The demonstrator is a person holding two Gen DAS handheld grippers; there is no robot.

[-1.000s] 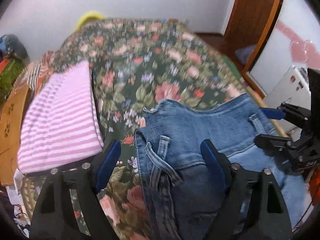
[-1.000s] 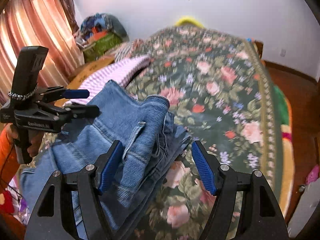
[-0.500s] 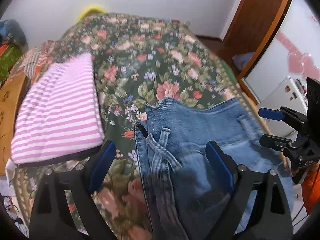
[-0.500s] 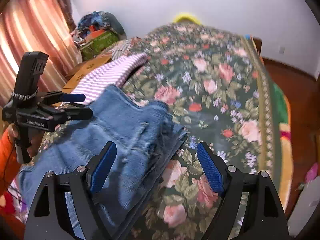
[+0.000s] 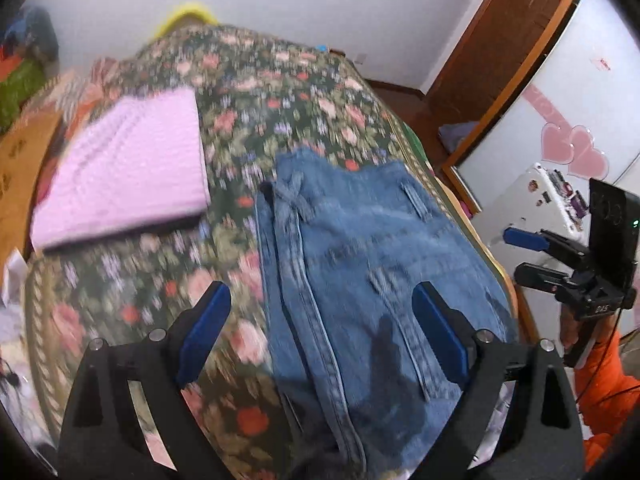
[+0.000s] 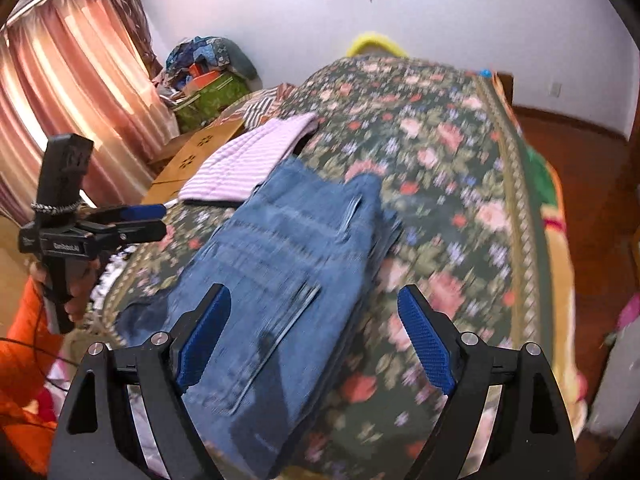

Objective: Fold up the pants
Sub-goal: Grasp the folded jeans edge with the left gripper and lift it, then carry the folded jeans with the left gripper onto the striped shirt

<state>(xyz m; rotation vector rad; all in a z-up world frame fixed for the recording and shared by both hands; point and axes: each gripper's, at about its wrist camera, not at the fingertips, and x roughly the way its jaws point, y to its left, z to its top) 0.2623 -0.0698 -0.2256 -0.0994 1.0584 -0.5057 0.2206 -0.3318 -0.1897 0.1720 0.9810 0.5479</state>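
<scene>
Both grippers have pulled back and up from the jeans [image 5: 360, 264], which now lie flat, folded, on the floral bed [image 5: 280, 92] beside a striped pink garment [image 5: 124, 168]. Left gripper [image 5: 320, 332] fingers are spread, released; right gripper [image 6: 316, 332] fingers are opening, nothing pinched.

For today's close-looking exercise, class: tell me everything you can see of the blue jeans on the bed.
The jeans are mid-blue denim with paler stitched seams, belt loops and a waistband at the far end. They lie folded lengthwise into a long, fairly flat stack on the flowered bedspread, near its side edge, with layered edges showing along one side. A pink striped cloth lies beside them, apart. Neither the left claw nor the right claw touches them; the right one's jaws are opening above the cloth.
</scene>
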